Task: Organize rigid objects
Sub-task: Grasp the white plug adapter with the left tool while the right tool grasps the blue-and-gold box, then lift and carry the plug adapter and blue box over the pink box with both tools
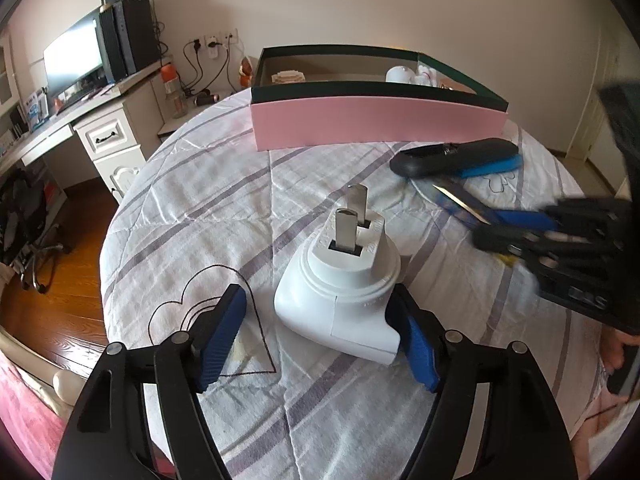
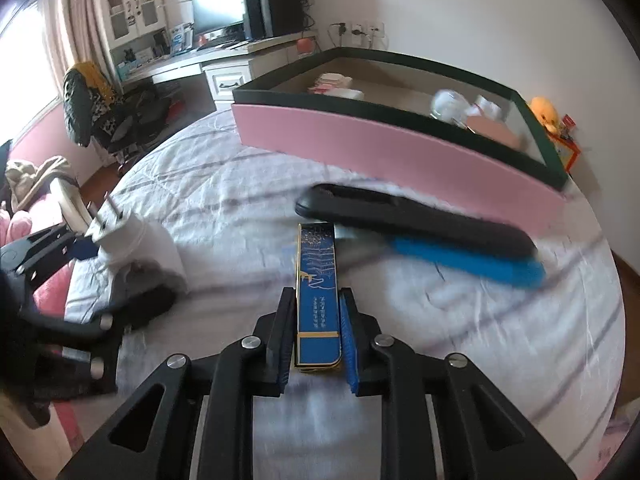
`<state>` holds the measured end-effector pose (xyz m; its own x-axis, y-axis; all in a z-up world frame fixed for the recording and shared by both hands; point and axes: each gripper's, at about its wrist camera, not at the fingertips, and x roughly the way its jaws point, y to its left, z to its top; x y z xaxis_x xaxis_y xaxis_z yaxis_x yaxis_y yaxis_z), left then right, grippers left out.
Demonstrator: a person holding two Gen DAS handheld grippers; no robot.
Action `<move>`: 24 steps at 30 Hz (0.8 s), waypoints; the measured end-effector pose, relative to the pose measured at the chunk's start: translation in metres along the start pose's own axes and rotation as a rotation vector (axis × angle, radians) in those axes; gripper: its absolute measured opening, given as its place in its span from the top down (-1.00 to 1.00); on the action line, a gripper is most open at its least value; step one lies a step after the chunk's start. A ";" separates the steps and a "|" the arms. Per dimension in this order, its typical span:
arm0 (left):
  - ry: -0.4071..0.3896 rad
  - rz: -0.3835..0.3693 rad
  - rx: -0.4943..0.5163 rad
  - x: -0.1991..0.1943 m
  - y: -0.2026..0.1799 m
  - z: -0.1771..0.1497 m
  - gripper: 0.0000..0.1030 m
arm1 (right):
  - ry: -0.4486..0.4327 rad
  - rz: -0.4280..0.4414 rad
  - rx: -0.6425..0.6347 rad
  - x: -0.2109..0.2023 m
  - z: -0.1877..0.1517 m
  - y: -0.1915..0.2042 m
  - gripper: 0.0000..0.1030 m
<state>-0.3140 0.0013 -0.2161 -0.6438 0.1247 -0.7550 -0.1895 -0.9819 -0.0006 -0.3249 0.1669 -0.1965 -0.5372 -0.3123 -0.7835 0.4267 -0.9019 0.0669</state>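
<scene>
The left tongs (image 1: 320, 336) stand wide open around a white plug (image 1: 340, 280) on the bed (image 1: 200, 208), not squeezing it. The right tongs (image 2: 314, 340) pinch a thin blue box (image 2: 318, 280). Just past it lies a black and blue remote (image 2: 420, 228), near the pink box (image 2: 380, 148) at the far side.

left gripper (image 1: 320, 336) spread, right gripper (image 2: 316, 340) clamped
</scene>
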 end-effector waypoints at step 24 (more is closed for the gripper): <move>-0.043 -0.046 0.037 0.012 -0.014 0.004 -0.17 | -0.077 -0.090 0.171 -0.015 -0.024 -0.032 0.40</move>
<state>-0.3224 0.0168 -0.2226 -0.6649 0.1766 -0.7257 -0.2466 -0.9691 -0.0099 -0.3132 0.2080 -0.2019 -0.6242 -0.2442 -0.7421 0.2485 -0.9626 0.1078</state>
